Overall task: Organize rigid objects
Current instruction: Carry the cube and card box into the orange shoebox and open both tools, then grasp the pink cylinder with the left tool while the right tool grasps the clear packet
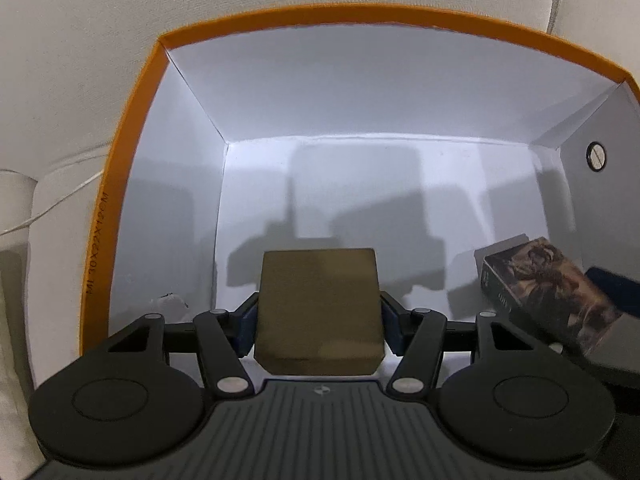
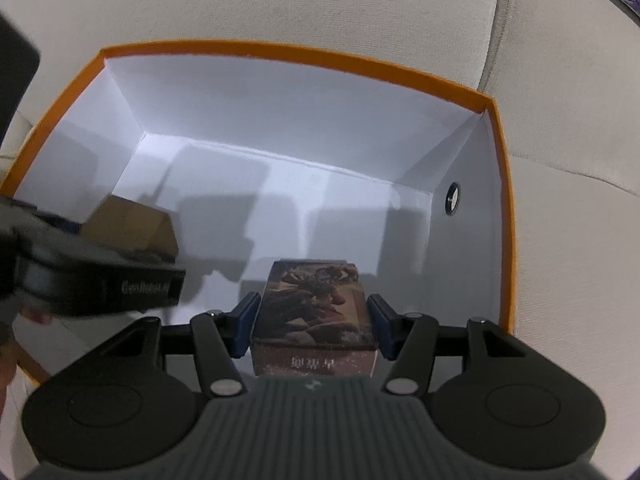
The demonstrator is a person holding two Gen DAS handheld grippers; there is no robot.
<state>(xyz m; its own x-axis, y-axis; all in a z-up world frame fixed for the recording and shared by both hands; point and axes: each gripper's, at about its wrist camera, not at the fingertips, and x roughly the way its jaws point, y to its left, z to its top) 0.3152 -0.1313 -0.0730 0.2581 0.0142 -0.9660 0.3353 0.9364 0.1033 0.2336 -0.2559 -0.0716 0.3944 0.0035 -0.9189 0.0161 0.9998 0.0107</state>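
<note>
A deep white box with an orange rim stands open on a beige cushion. My left gripper hangs low inside it, shut on a plain brown cardboard box held between its blue pads. My right gripper is beside it in the same box, shut on a small carton printed with dark brown artwork. That printed carton shows tilted at the right of the left wrist view. The brown box and the left gripper's black housing appear at the left of the right wrist view.
The white floor of the box lies bare ahead of both grippers, crossed by their shadows. A round metal eyelet sits in the right wall. Beige sofa cushions surround the box, and a thin white cord runs along the left.
</note>
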